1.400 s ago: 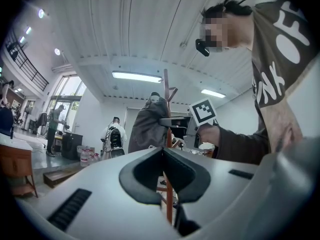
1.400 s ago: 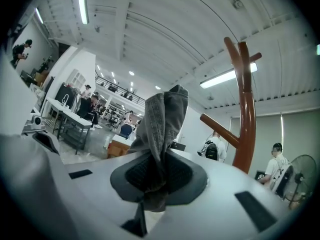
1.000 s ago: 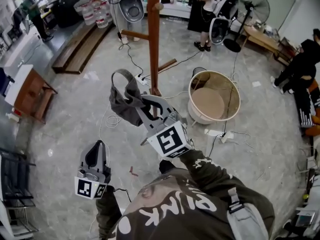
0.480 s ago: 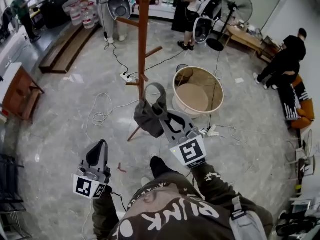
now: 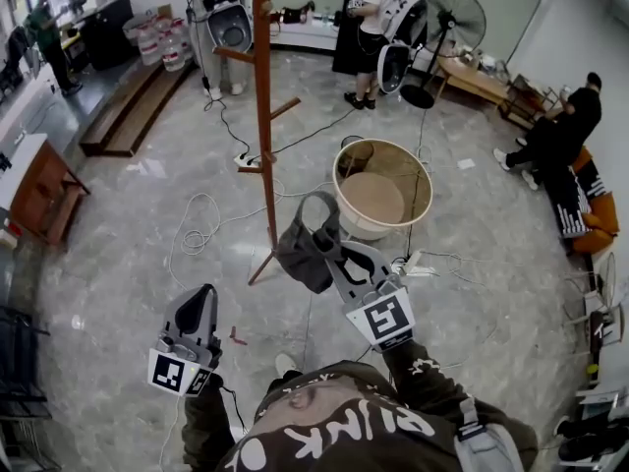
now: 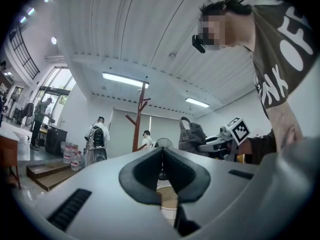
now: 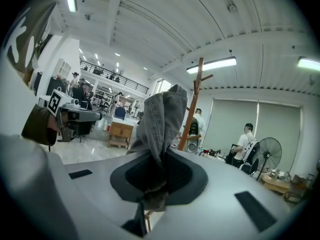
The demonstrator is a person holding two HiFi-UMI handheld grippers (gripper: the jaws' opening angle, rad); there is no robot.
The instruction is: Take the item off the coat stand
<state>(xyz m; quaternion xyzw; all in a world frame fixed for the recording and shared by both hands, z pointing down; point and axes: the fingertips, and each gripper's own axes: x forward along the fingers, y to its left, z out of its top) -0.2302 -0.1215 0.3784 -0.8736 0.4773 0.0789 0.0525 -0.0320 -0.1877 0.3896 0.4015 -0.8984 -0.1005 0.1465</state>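
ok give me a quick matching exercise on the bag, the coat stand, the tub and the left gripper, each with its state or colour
1 grey bag
2 coat stand
3 round tub
4 left gripper

a shut, empty
b beige inside, on the floor
c held in the right gripper
d brown wood, upright

Pairs: 1-c, 2-d, 3-b, 4-a

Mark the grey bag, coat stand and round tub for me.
grey bag [image 5: 300,256], head view, on its hanging cloth body.
coat stand [image 5: 263,116], head view, on the upright pole.
round tub [image 5: 335,177], head view, on its left rim.
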